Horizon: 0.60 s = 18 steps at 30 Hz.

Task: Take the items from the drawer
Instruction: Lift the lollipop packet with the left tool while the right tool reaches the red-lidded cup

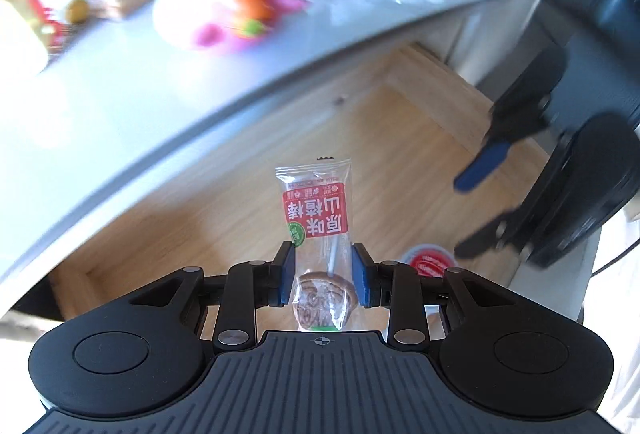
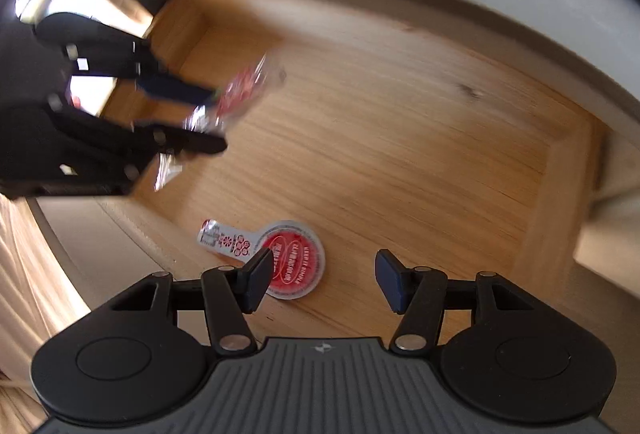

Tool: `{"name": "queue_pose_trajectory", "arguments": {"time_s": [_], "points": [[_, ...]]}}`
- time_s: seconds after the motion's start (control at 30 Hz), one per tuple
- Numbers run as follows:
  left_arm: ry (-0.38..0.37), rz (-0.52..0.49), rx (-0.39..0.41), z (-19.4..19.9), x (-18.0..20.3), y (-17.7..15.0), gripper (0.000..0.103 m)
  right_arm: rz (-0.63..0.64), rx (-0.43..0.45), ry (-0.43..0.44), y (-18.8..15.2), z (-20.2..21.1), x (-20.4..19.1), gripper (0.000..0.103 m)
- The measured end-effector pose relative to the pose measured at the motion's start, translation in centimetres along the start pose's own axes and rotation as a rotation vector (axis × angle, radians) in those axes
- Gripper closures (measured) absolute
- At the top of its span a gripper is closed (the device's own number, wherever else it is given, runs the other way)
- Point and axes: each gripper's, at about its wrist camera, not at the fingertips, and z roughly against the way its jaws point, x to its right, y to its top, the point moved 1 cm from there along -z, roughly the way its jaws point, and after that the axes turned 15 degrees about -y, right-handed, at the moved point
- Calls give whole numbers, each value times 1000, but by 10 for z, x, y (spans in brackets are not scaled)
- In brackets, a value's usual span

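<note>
left gripper (image 1: 323,274) clenched on wrapped lollipop (image 1: 316,234), mid frame above wooden drawer (image 1: 400,113). right gripper (image 2: 322,280) spread wide near round red cup (image 2: 292,260), low middle.

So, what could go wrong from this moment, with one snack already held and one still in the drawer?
1. The left gripper pinches the lollipop packet only through its thin wrapper near the candy end; the slippery film might slide out during the lift.
2. The right gripper is open, but the red-lidded cup lies off-centre near its left finger, so closing may push it away.
3. The cup sits close to the drawer wall, which a finger could hit.
</note>
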Motion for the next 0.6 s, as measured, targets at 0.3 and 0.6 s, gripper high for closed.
{"name": "queue_pose_trajectory", "arguments": {"time_s": [0.3,0.6], "points": [[14,58,30,21,-14,-15,69,167,-174,39,23,-40,-35,46],[19,71,32,12,-15,-16,69,326,-230,2,28,-50,-62,46]]}}
